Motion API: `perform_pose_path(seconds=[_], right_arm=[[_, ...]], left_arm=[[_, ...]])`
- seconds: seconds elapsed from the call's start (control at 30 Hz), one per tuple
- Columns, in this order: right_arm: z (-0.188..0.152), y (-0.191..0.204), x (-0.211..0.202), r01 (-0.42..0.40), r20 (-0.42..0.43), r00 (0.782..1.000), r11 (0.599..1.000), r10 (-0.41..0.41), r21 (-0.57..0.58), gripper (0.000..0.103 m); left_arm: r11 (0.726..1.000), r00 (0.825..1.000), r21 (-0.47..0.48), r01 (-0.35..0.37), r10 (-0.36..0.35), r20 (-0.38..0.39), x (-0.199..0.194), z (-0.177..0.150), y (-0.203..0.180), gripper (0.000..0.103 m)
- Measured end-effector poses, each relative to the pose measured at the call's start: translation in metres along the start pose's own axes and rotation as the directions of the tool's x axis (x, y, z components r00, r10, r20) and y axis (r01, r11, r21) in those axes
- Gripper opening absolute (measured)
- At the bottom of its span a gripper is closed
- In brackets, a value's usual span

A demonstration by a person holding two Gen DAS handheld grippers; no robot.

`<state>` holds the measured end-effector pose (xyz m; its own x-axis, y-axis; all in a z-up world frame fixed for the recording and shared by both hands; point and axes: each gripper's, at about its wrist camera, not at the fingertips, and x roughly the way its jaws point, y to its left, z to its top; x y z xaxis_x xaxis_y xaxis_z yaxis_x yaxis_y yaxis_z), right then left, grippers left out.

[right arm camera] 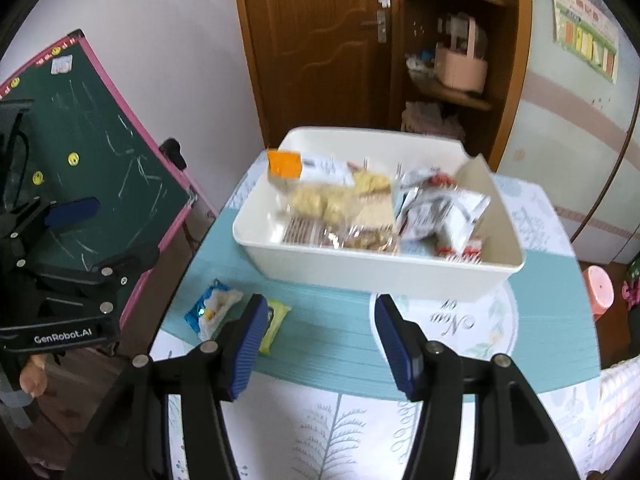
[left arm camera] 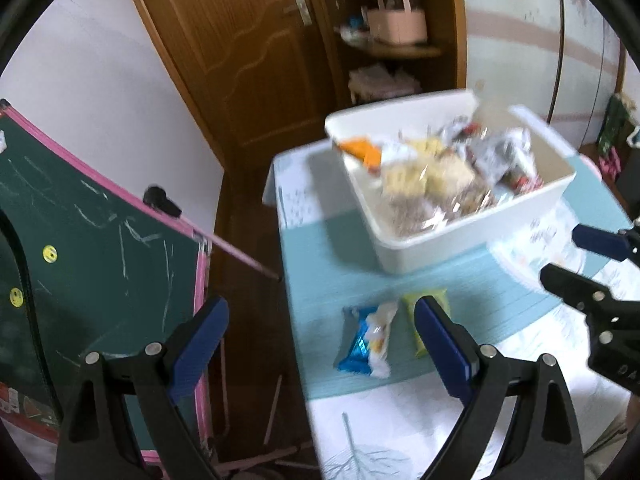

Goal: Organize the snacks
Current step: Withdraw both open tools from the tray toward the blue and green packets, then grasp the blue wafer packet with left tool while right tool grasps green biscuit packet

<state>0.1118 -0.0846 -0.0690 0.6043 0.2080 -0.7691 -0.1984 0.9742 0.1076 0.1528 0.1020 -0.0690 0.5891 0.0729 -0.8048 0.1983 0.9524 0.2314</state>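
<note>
A white bin [left arm camera: 460, 240] [right arm camera: 360, 272] holding several snack packets stands on a small table with a teal and white cloth [left arm camera: 340, 264] [right arm camera: 340, 344]. A blue-and-white snack packet [left arm camera: 366, 340] [right arm camera: 212, 308] and a yellow-green packet [left arm camera: 420, 320] [right arm camera: 274, 322] lie on the cloth in front of the bin. My left gripper [left arm camera: 320, 348] is open and empty above the table's left edge, near the two packets. My right gripper [right arm camera: 320, 348] is open and empty above the cloth, just right of the yellow-green packet. The right gripper also shows in the left wrist view [left arm camera: 576, 260], and the left gripper in the right wrist view [right arm camera: 100, 232].
A green chalkboard easel with a pink frame [left arm camera: 100, 240] [right arm camera: 92, 152] stands left of the table. A brown wooden door [left arm camera: 248, 60] [right arm camera: 320, 48] and shelves [right arm camera: 452, 80] are behind. A pink stool [right arm camera: 598, 292] is at the right.
</note>
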Motion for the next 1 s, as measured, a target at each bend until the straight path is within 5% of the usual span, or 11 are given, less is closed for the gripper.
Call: perform_pose_path(seconds=[0.53, 1.0], right_arm=[[-0.032, 0.015, 0.089, -0.134, -0.158, 0.976, 0.987, 0.147, 0.087, 0.056], [-0.028, 0.061, 0.144, -0.09, -0.253, 0.964, 0.996, 0.079, -0.03, 0.056]], left_arm=[[0.996, 0.974, 0.016, 0.089, -0.083, -0.213, 0.081, -0.048, 0.016, 0.093], [0.992, 0.962, 0.029, 0.124, -0.113, -0.247, 0.093, -0.059, 0.013, 0.093]])
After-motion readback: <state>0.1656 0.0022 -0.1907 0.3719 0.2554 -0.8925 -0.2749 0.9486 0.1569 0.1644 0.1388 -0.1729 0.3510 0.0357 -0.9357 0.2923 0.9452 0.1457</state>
